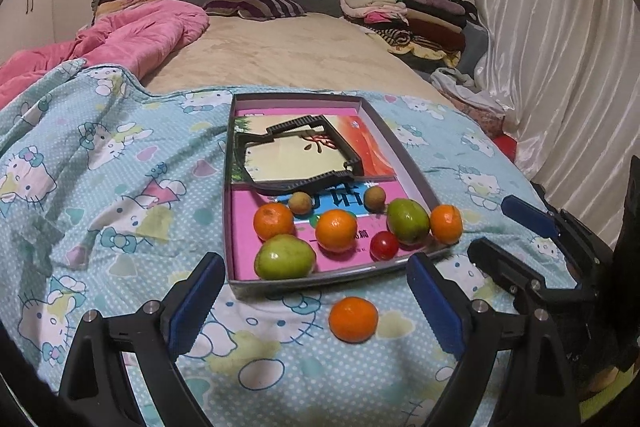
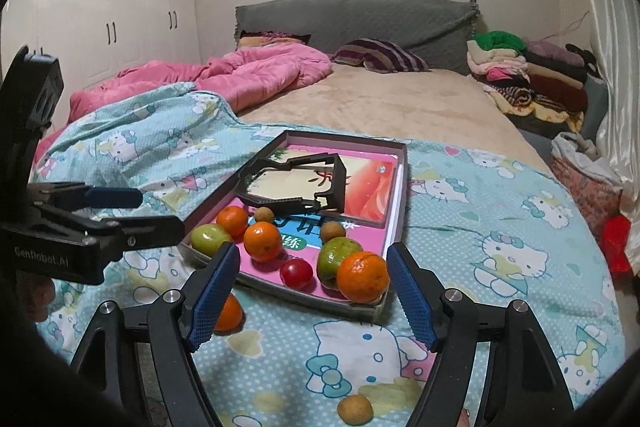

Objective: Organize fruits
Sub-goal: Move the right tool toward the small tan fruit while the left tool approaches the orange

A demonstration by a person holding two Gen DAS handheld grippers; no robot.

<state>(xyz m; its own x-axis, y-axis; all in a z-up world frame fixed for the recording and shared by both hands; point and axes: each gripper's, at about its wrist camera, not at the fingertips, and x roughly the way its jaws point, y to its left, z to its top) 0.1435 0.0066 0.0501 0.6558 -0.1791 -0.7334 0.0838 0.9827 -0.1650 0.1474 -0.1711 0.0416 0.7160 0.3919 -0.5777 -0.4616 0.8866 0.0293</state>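
With both jaws apart and empty, centre the left gripper [image 1: 316,303] over the loose orange [image 1: 353,319], clamp gently, then lift into the tray [image 1: 404,135].

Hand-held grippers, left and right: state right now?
Left hand-held gripper: open, holding nothing; an orange lies on the blanket between its fingers.
Right hand-held gripper: open, holding nothing.
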